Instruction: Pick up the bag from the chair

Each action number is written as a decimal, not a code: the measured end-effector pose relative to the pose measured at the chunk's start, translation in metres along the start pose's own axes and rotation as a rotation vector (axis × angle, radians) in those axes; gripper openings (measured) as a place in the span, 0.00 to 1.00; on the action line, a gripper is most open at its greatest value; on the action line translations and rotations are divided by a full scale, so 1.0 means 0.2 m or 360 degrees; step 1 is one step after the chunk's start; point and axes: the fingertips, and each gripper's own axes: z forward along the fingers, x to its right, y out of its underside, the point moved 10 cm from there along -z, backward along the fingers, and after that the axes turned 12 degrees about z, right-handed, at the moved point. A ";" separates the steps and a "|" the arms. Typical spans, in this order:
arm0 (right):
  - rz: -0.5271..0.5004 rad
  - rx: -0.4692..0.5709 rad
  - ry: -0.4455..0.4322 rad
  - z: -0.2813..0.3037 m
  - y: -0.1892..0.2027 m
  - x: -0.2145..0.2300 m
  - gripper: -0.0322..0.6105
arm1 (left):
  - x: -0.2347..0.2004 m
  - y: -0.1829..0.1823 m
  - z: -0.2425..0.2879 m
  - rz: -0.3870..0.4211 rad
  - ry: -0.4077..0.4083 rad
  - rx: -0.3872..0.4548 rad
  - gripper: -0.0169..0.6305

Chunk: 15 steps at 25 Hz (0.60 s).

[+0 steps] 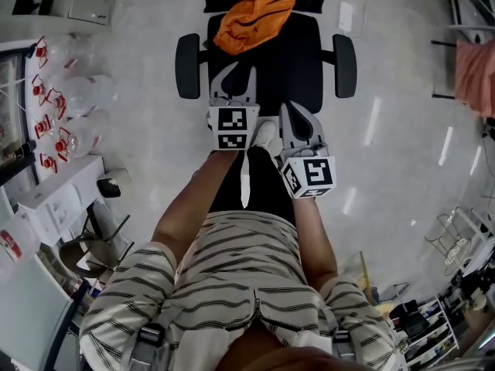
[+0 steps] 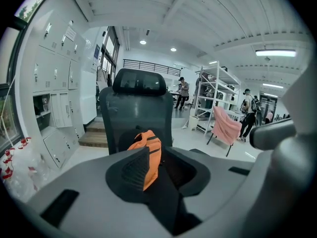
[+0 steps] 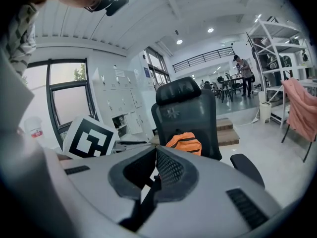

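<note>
An orange bag (image 1: pixel 254 18) lies crumpled at the back of the seat of a black office chair (image 1: pixel 298 60), against its backrest. In the left gripper view the bag (image 2: pixel 150 150) shows straight ahead, below the chair's backrest (image 2: pixel 138 113). The left gripper (image 1: pixel 236 72) hovers over the seat's front left, short of the bag, with its jaws a little apart and nothing between them (image 2: pixel 157 153). Held lower, at the seat's front edge, the right gripper (image 1: pixel 298 108) has its jaws closed together (image 3: pixel 156 148) and empty. The bag (image 3: pixel 184 143) sits beyond its tips.
The chair's armrests (image 1: pixel 187 66) (image 1: pixel 344 66) stick out on both sides. Clear bottles with red caps (image 1: pixel 62 99) are piled at the left by white lockers (image 2: pixel 54 83). A pink cloth (image 2: pixel 225 125) hangs on a rack at the right. People (image 2: pixel 184 90) stand far off.
</note>
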 end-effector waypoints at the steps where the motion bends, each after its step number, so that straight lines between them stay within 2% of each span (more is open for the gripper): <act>1: 0.0002 -0.0002 0.0001 0.01 0.00 0.00 0.08 | 0.00 0.01 0.01 0.0004 -0.0001 -0.0009 0.17; 5: 0.0008 -0.0011 0.0008 0.02 0.01 0.01 0.08 | -0.02 0.04 0.09 0.0021 -0.0014 -0.0048 0.23; 12: 0.0024 -0.0031 0.0033 0.04 0.05 0.05 0.08 | -0.03 0.06 0.19 0.0023 -0.0032 -0.0071 0.24; 15: 0.0033 -0.0036 0.0036 0.05 0.06 0.06 0.08 | -0.02 0.07 0.23 0.0060 -0.0029 -0.0080 0.26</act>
